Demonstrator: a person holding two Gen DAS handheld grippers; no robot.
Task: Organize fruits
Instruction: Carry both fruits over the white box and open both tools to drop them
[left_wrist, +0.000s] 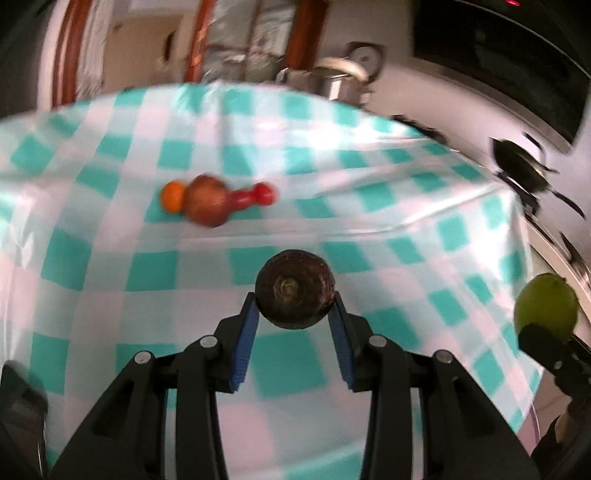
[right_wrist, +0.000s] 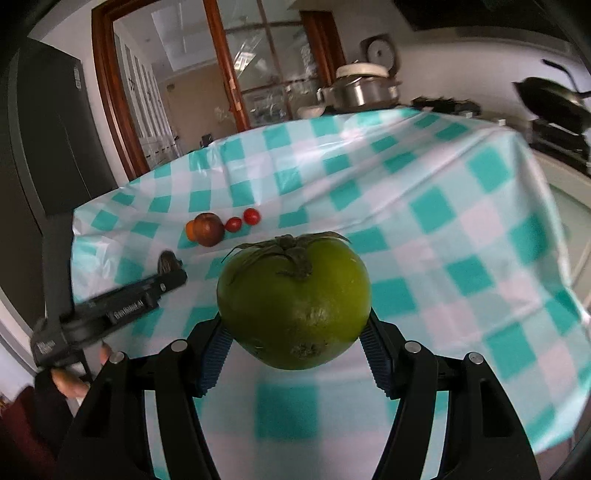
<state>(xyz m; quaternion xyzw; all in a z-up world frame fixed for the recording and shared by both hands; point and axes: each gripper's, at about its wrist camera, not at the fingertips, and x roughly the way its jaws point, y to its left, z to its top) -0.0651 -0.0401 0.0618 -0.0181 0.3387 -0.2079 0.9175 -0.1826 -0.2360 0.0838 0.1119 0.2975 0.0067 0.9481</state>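
The left tongs (left_wrist: 294, 306) are clamping a dark round fruit (left_wrist: 294, 287) and the right tongs (right_wrist: 295, 332) a green tomato (right_wrist: 293, 301), both seemingly heading for the fruit row (right_wrist: 221, 227) lying ahead on the worktop (right_wrist: 424, 206).

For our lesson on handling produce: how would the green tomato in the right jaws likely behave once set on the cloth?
The green tomato looks round, so it may roll. Its unripe colour suggests firm flesh, probably tolerating the right gripper squeeze. Its smooth skin could slip.
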